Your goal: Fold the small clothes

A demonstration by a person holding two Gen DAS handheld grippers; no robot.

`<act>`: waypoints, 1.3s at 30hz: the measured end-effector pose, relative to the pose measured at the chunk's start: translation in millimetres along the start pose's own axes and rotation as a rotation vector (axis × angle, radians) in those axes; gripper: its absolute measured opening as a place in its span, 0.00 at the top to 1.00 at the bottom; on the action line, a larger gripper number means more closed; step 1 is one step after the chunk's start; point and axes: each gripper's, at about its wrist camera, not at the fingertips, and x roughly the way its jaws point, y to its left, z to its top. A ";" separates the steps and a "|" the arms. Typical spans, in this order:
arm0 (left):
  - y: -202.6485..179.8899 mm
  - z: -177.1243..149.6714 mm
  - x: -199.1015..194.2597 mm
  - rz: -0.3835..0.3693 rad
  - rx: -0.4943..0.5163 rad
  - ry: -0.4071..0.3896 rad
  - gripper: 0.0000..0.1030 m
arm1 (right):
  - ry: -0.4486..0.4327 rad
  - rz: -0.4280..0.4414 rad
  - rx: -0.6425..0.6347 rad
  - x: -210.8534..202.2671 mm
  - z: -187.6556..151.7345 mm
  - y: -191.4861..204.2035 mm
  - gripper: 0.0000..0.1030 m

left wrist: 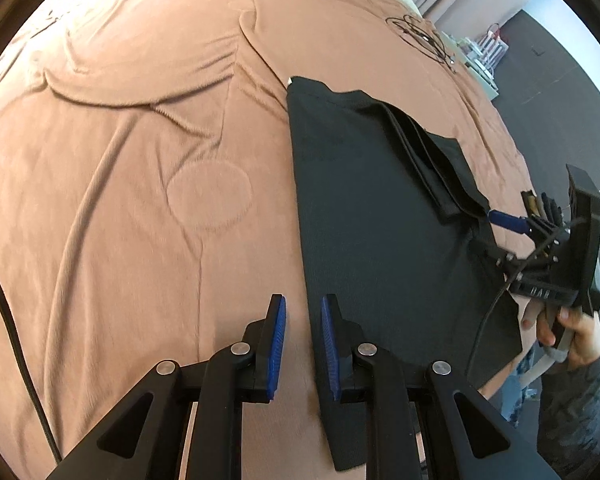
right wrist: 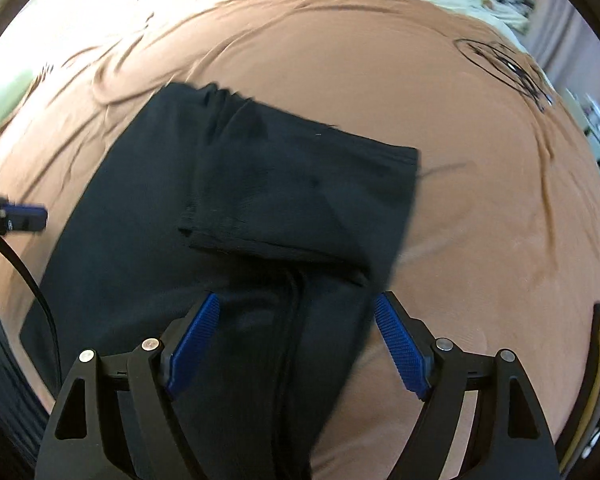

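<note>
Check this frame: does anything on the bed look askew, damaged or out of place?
Nothing damaged or spilled. The black garment lies partly folded on the brown blanket, one flap doubled over unevenly with a rumpled edge. A coiled black cable sits loose near the blanket's far corner, away from the folding.

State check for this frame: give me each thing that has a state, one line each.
Black garment: flat on the bed, partly folded, one flap laid over its middle.
Pink blanket: spread over the bed, wrinkled.
Left gripper: jaws narrowly apart, nothing between them.
Right gripper: jaws wide, over the garment, not gripping.
</note>
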 end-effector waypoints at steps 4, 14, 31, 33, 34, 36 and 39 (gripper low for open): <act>-4.4 17.6 11.3 0.016 0.012 -0.001 0.81 | 0.019 0.003 -0.011 13.7 15.7 9.9 0.23; -8.2 44.0 31.9 0.018 0.029 0.014 0.81 | -0.011 0.068 0.251 31.5 36.9 -57.2 0.23; 4.3 88.8 50.2 -0.054 -0.028 0.025 0.81 | -0.078 0.386 0.485 35.6 10.3 -130.2 0.40; 7.6 92.7 54.3 -0.067 -0.045 0.030 0.81 | -0.050 0.431 0.468 47.7 10.3 -133.2 0.40; 9.6 94.8 57.0 -0.072 -0.054 0.031 0.81 | -0.037 0.438 0.461 53.3 11.1 -133.6 0.40; 12.1 98.1 60.9 -0.084 -0.073 0.033 0.81 | -0.034 0.468 0.462 62.9 14.0 -136.8 0.40; 16.6 105.9 63.2 -0.100 -0.098 0.027 0.81 | -0.056 0.536 0.480 70.4 19.2 -146.3 0.40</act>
